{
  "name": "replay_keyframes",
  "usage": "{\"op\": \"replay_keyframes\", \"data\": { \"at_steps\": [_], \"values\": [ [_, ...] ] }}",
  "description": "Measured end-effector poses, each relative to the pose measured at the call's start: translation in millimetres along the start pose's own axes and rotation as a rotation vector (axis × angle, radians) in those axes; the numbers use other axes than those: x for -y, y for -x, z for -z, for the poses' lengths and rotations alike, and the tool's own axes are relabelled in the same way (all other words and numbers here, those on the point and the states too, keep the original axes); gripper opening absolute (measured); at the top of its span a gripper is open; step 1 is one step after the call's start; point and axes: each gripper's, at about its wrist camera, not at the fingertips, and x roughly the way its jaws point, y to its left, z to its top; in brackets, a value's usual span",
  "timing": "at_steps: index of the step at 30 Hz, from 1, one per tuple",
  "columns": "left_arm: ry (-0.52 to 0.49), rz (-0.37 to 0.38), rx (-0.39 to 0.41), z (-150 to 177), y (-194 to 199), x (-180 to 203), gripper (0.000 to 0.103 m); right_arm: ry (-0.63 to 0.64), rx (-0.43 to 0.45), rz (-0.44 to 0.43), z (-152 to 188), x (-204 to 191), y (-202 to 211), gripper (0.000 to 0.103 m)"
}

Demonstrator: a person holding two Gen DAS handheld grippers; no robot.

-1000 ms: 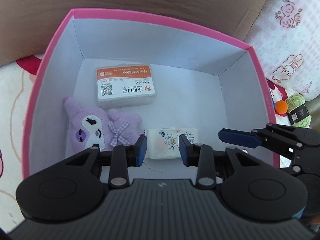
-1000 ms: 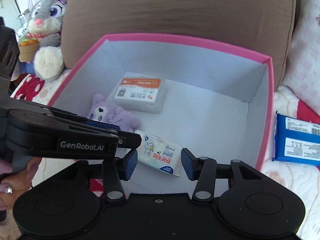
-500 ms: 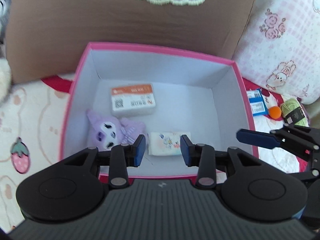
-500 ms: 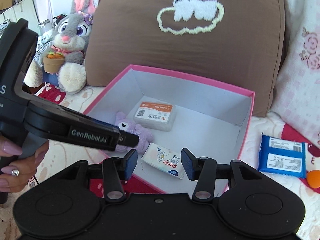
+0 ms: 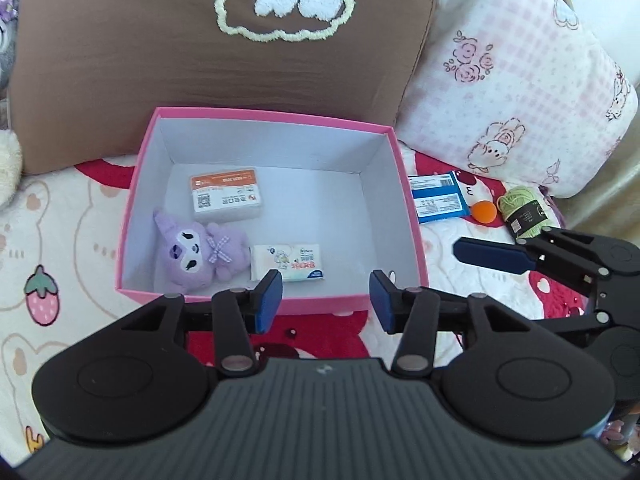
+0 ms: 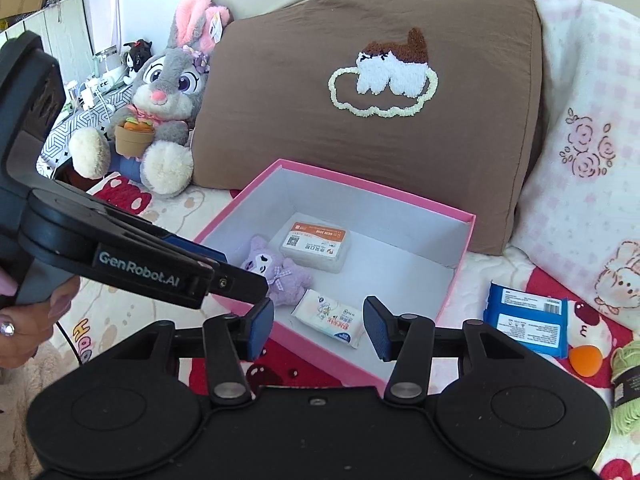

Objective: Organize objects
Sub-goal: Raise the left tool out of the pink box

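Your left gripper (image 5: 326,294) has lifted back from the box (image 5: 408,216); its jaws are opening, wider than a second ago, with nothing between them. Your right gripper (image 6: 318,328) has risen too, jaws opening and empty. The tissue pack (image 5: 288,263), plush (image 5: 198,254) and card case (image 5: 226,198) stay inside the box. Beyond, the brown pillow (image 5: 160,40) now shows fully.

Open pink box (image 5: 408,216) holds a white case (image 5: 226,193), purple plush (image 5: 196,249) and tissue pack (image 5: 288,263); blue packet (image 5: 439,197), orange ball (image 5: 483,211) and yarn (image 5: 522,209) lie right of it.
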Motion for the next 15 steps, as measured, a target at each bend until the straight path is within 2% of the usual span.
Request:
{"op": "replay_keyframes", "data": {
  "at_steps": [2,6,9,15],
  "values": [
    [-0.028,-0.021,0.032,3.5,15.0,5.4,0.053,0.007,-0.006,0.007,1.7,-1.2,8.4,0.059],
    [-0.074,-0.021,0.042,6.3,38.4,15.2,0.054,0.005,0.012,-0.002,5.0,-3.9,25.9,0.062],
    [-0.082,-0.043,0.066,10.9,48.1,22.3,0.06,0.004,0.019,-0.013,7.8,-5.9,36.5,0.066],
    [-0.033,-0.078,0.01,29.2,43.4,25.1,0.063,0.052,-0.042,0.005,21.6,-11.8,45.2,0.066]
  ]
}}
